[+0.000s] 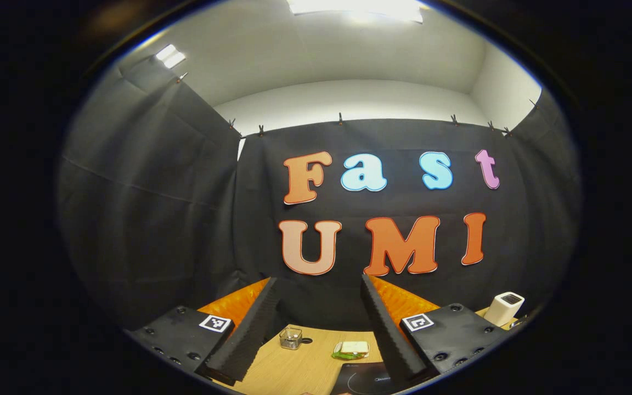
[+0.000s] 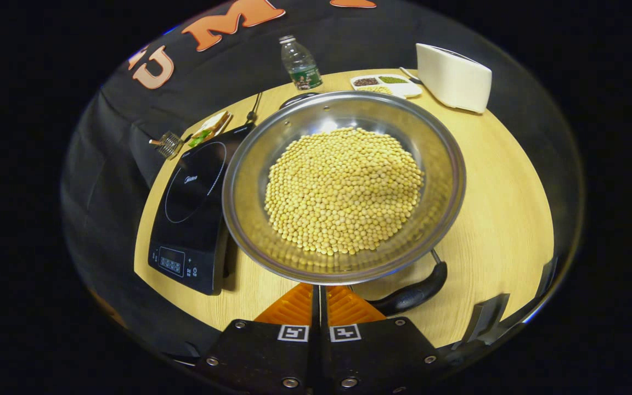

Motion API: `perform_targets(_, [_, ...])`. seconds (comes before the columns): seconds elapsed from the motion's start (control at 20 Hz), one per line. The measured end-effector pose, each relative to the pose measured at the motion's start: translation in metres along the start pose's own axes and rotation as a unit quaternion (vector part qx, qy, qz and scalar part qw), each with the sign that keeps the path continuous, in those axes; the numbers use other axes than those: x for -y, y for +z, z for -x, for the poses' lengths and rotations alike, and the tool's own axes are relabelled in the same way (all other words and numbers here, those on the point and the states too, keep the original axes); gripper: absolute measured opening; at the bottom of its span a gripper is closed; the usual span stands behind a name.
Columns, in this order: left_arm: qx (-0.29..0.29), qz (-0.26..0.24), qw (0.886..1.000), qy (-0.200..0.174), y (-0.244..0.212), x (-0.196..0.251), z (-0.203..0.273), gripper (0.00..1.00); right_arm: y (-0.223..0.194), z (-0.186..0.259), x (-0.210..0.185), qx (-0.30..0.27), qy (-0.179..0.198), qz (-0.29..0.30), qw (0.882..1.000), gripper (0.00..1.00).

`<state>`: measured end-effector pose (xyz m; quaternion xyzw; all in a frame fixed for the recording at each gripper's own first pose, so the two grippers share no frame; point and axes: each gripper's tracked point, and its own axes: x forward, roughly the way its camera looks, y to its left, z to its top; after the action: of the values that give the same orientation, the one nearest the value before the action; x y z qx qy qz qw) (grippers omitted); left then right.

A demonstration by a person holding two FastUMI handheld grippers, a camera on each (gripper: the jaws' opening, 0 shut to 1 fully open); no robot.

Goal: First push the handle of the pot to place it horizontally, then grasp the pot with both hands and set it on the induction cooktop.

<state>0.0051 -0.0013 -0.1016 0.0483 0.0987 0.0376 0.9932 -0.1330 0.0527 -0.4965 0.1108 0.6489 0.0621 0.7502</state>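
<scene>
- Tabletop (image 2: 502,219): pot (image 2: 343,186), heaped with yellow beans (image 2: 343,192), sits just right of the cooktop (image 2: 192,214), rim overhanging its edge.
- Pot handle (image 2: 412,293) points toward the right tool (image 2: 320,293), angled off to one side; the far handle is barely visible.
- Right tool fingers are closed together, gripping nothing. A hard shove could slop beans out.
- Left tool (image 1: 319,323) wide open, empty, raised toward the wall. Risk: uneven two-sided lift tilts the load.

Left gripper view: low, level, facing booth wall. Right gripper view: high, near, looking down. Shared: induction cooktop (image 1: 368,379) (image 2: 192,211), tabletop (image 1: 299,367) (image 2: 502,219).
</scene>
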Motion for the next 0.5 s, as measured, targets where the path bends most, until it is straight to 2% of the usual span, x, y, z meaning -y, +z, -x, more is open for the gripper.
perform_targets(0.5, [-0.023, -0.006, 1.0, -0.009, -0.024, 0.008, -0.012, 0.99, 0.025, 0.0, 0.048, 0.012, -0.036, -0.031, 0.999, 0.0])
